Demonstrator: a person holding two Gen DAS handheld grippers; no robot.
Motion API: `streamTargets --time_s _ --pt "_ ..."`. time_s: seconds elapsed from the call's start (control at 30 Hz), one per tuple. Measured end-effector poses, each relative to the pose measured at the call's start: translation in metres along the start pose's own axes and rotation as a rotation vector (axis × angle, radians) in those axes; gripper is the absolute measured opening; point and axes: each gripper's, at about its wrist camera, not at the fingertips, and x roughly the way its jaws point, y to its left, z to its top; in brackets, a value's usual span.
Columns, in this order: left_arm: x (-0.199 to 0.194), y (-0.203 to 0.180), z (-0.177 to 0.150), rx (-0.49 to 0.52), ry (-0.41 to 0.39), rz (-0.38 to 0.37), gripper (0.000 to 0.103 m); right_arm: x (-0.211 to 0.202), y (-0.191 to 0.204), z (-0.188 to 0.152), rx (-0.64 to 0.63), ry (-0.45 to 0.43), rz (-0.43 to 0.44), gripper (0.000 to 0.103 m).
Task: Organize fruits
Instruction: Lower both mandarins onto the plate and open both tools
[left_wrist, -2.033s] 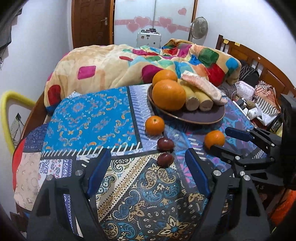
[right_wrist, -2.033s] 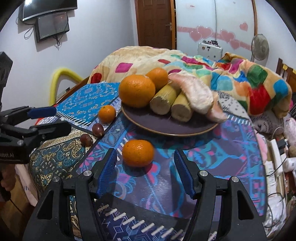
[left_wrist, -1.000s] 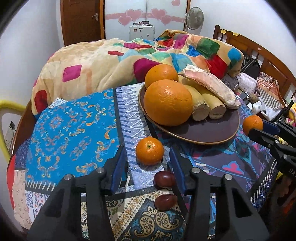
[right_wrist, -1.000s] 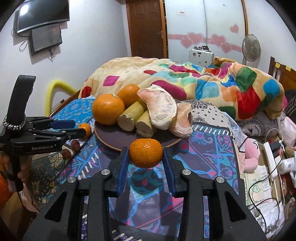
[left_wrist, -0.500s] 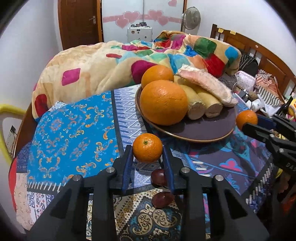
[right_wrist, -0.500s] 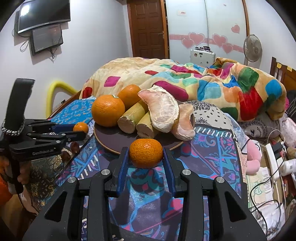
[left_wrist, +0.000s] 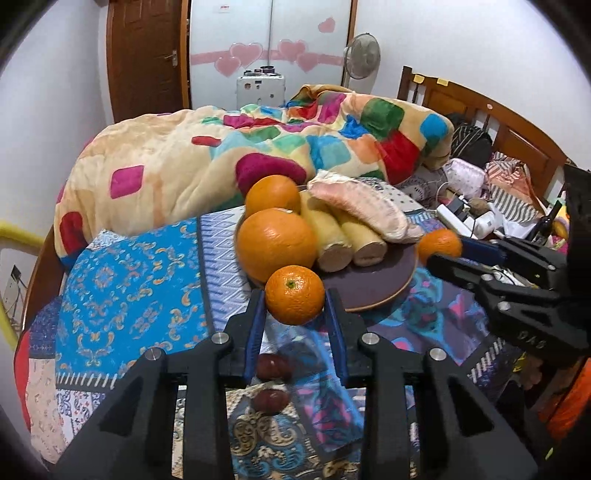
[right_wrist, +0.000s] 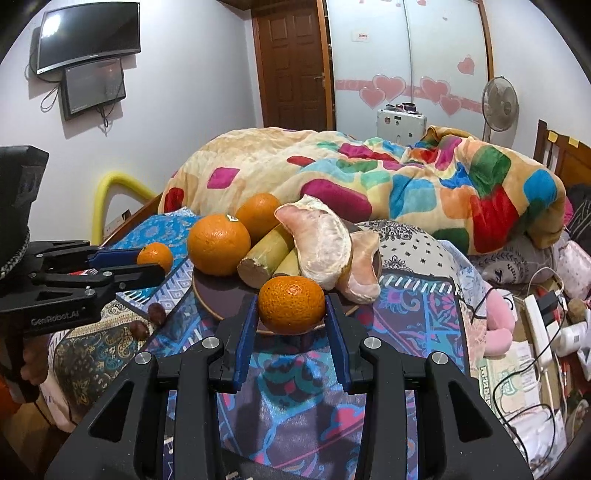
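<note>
My left gripper (left_wrist: 294, 301) is shut on a small tangerine (left_wrist: 294, 294) and holds it above the cloth, near the front rim of the dark plate (left_wrist: 373, 291). My right gripper (right_wrist: 291, 308) is shut on a second tangerine (right_wrist: 291, 304) at the plate's near rim (right_wrist: 207, 295). The plate holds two large oranges (left_wrist: 276, 243), two sugarcane pieces (left_wrist: 332, 236) and pomelo segments (left_wrist: 362, 212). Two dark red fruits (left_wrist: 272, 400) lie on the cloth below my left gripper. Each gripper shows in the other's view, the right (left_wrist: 437, 251) and the left (right_wrist: 153, 262).
The table is covered with patterned cloths (left_wrist: 125, 280). A rumpled colourful blanket (left_wrist: 229, 155) lies on the bed behind. Cables, a power strip and clutter (right_wrist: 546, 325) lie to the right of the table. A wooden headboard (left_wrist: 491, 118) stands at the far right.
Both grippers have lifted their tangerines off the cloth and brought them towards the plate. The left one closed on its tangerine about a second ago.
</note>
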Motion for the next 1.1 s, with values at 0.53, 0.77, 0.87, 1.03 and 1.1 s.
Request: streamTargets --time_s 0.53,0.77,0.87,1.03,1.1 --pt "0.034 -0.018 0.004 0.036 0.039 -0.023 0.032 0.038 0.0 -0.002 -0.015 0.077 0.008 0.034" --pt "0.041 -0.018 0.003 0.035 0.049 -0.022 0.033 0.04 0.0 -0.004 -0.013 0.086 0.011 0.035" --pt "0.042 -0.017 0.003 0.024 0.057 -0.031 0.037 0.04 -0.001 -0.004 -0.016 0.087 0.006 0.035" --pt "0.028 -0.016 0.003 0.015 0.026 -0.022 0.047 0.037 0.0 -0.004 -0.017 0.087 -0.005 0.036" --pt "0.019 -0.014 0.004 0.013 0.009 -0.022 0.047 0.032 0.0 -0.003 -0.016 0.08 -0.004 0.036"
